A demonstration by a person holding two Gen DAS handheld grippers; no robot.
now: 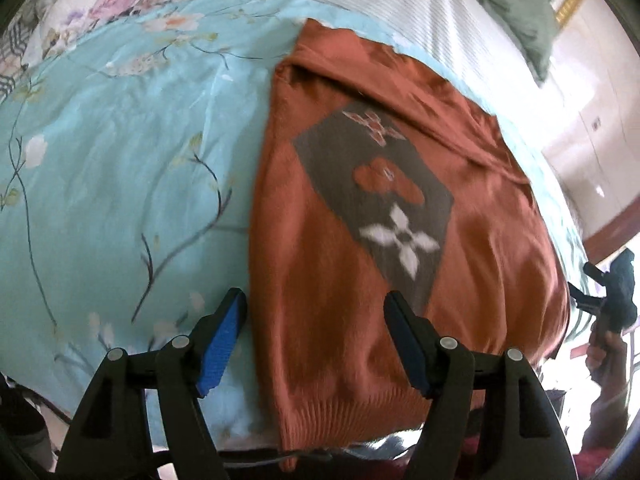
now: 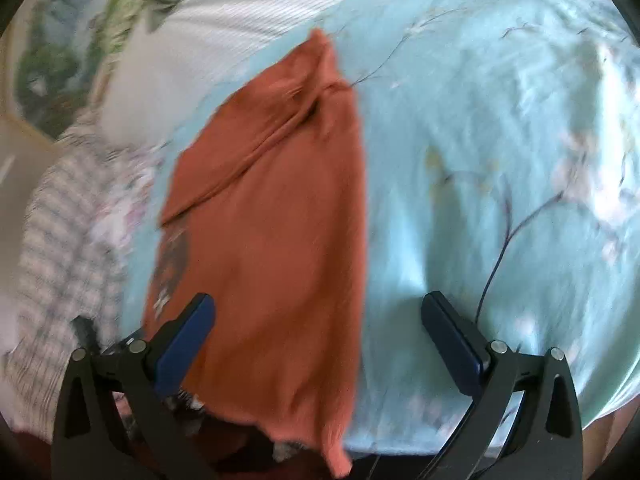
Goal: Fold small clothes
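Observation:
A rust-orange knit sweater (image 1: 400,240) with a grey diamond patch and flower motifs lies folded lengthwise on a light blue floral bedspread (image 1: 120,180); its ribbed hem hangs at the near edge. My left gripper (image 1: 316,308) is open above the sweater's near left part, holding nothing. In the right wrist view the sweater (image 2: 272,220) lies in a long strip, its hem drooping over the bed edge. My right gripper (image 2: 320,316) is open above the sweater's near end, empty. The right gripper also shows in the left wrist view (image 1: 612,288) at the far right.
A white ribbed blanket (image 1: 380,4) and a green pillow (image 1: 516,8) lie at the far side of the bed. A checked cloth (image 2: 68,240) lies left of the sweater. The bedspread (image 2: 500,180) extends to the right of the sweater.

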